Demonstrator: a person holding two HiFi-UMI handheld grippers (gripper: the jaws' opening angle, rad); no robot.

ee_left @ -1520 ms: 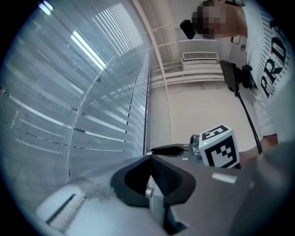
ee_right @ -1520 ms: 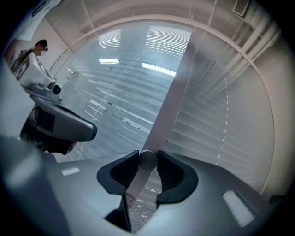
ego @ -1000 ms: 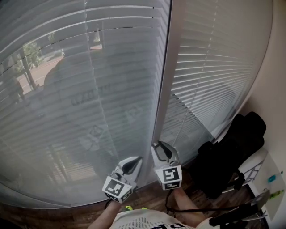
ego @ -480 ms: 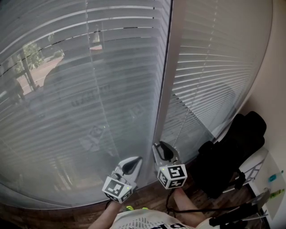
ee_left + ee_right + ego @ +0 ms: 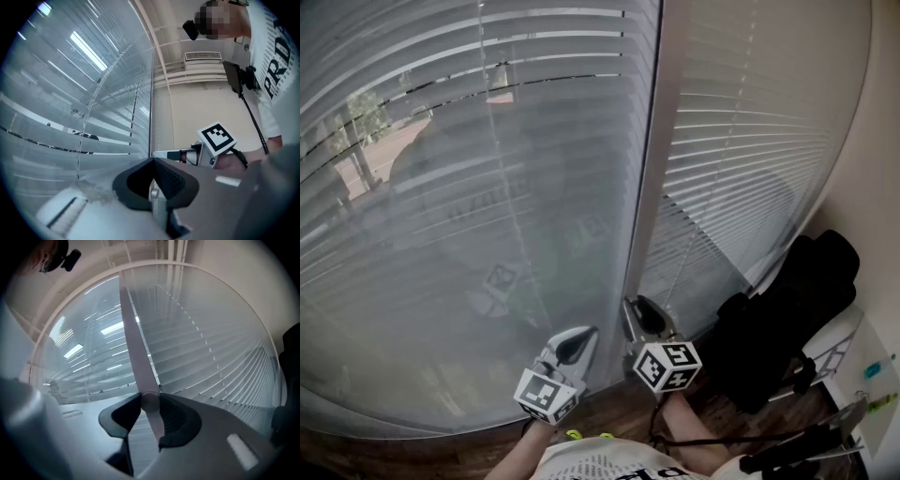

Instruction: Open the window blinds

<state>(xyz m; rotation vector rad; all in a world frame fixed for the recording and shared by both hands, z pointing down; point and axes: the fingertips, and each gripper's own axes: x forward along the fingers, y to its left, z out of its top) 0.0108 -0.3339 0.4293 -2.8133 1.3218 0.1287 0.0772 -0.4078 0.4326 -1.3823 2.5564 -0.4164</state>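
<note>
Two sets of white slatted blinds cover the window, a wide left blind (image 5: pixel 441 234) and a narrower right blind (image 5: pixel 750 141). Between them a pale tilt wand (image 5: pixel 645 169) hangs down. My right gripper (image 5: pixel 639 314) is shut on the wand's lower part. In the right gripper view the wand (image 5: pixel 136 348) passes between the dark pads of that gripper (image 5: pixel 150 401). My left gripper (image 5: pixel 569 349) hovers just left of it, shut and holding nothing, with its tip near the left blind. The left gripper view shows its own closed jaws (image 5: pixel 154 165) and the right gripper (image 5: pixel 164 153) beside it.
A black bag or chair (image 5: pixel 787 319) stands at the lower right by the wall. A thin lift cord (image 5: pixel 694 234) hangs in front of the right blind. Dark wooden floor (image 5: pixel 609 408) runs below the window. A black pole (image 5: pixel 797 450) lies near my feet.
My right gripper has rolled about the wand, its marker cube swinging to the right. The left blind's slats have tilted slightly. The left gripper has kept still.
</note>
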